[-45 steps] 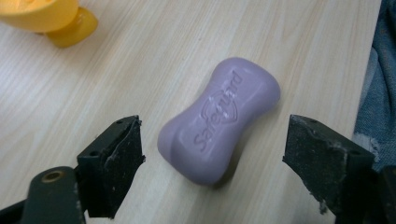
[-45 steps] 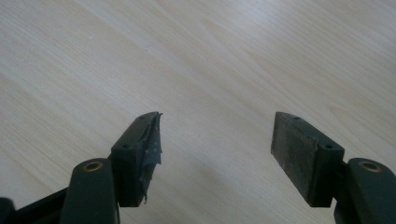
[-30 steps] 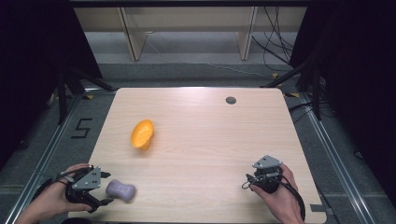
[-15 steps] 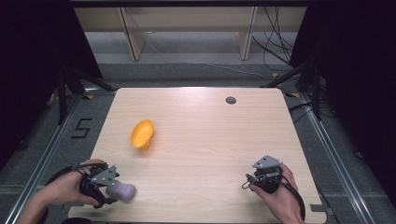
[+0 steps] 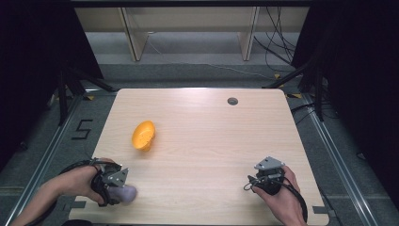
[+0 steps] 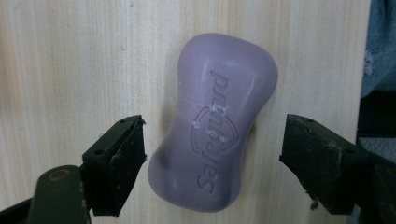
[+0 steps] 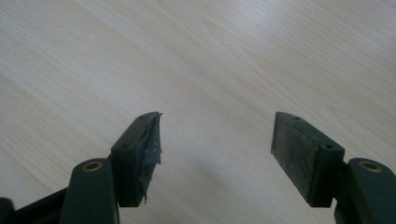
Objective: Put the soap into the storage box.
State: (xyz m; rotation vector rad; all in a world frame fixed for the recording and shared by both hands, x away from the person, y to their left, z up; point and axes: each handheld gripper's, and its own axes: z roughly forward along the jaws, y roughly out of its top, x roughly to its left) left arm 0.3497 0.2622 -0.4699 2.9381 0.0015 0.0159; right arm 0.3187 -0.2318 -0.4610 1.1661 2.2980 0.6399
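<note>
Counter (image 5: 202, 141): pale wood, orange piece (image 5: 143, 135) mid-left.
Soap (image 6: 215, 140): purple, between my left claw's (image 6: 212, 154) closing jaws, ungripped.
Right claw (image 7: 215, 149): released, over bare wood.

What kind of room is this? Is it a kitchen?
Probably not a kitchen; it looks like a lab or test workshop. A bare wooden table stands among black curtains and loose cables, and a number 5 is taped on the floor.
</note>
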